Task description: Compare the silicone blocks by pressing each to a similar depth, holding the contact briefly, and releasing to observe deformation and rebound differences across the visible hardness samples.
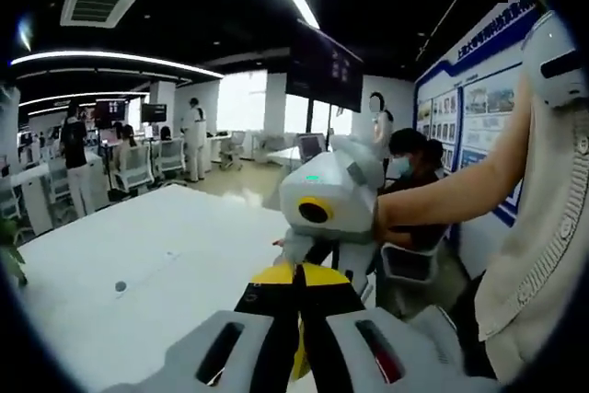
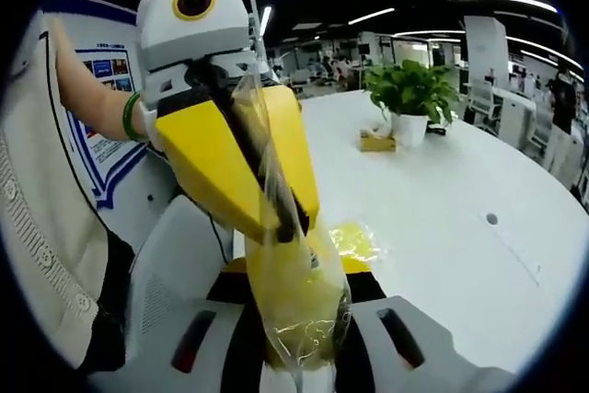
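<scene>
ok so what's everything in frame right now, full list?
plastic bag: 1, clear, yellow contents, between both grippers' jaws
yellow piece: 1, on table beyond bag
potted plant: 1, green, white pot, far table edge
box: 1, tan, beside plant
table: 1, white
people: several, background office
left gripper: yellow jaws shut on bag
right gripper: jaws on bag's lower end
forearm: 1, behind right gripper
</scene>
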A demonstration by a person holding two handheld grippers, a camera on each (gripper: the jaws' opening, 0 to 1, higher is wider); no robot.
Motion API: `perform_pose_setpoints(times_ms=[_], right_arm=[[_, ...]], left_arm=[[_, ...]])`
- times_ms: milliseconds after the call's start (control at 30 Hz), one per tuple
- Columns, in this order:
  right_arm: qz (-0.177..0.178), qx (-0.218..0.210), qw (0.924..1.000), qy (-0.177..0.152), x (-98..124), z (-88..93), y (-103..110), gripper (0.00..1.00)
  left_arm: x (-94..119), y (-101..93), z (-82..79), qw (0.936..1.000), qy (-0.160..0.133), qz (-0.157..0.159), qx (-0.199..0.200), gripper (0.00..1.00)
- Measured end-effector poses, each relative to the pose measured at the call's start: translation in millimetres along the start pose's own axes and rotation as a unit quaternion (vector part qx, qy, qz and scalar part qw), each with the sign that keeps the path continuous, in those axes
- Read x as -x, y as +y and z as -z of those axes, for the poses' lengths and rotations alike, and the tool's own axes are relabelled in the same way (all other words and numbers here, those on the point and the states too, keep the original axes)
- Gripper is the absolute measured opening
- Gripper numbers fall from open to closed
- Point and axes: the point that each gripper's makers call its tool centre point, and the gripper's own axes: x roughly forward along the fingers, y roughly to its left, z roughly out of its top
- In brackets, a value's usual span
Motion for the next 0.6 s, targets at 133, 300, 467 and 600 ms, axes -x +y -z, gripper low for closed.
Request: perform_pose_setpoints(times_ms=[133,300,467,600], right_arm=[[0.008,0.013,0.9999,0.003,1.9,-1.6,-1.6,0.18],[0.013,0.023,0.9996,0.009,2.9,-2.1,-3.9,0.2],[0.015,0.03,0.9994,0.013,1.6,-1.4,-4.1,0.21],[0.016,0.041,0.9989,0.017,0.4,-2.8,-4.2,0.22]], left_arm=[[0.5,-0.4,-2.8,0.9999,-0.009,-0.001,0.007,0.0],[1.1,-0.2,-4.5,0.9998,-0.017,0.0,0.01,0.0],[2.7,0.0,-3.8,0.9997,-0.02,0.0,0.014,0.0],[4.9,0.2,-4.2,0.9996,-0.024,-0.002,0.013,0.0]])
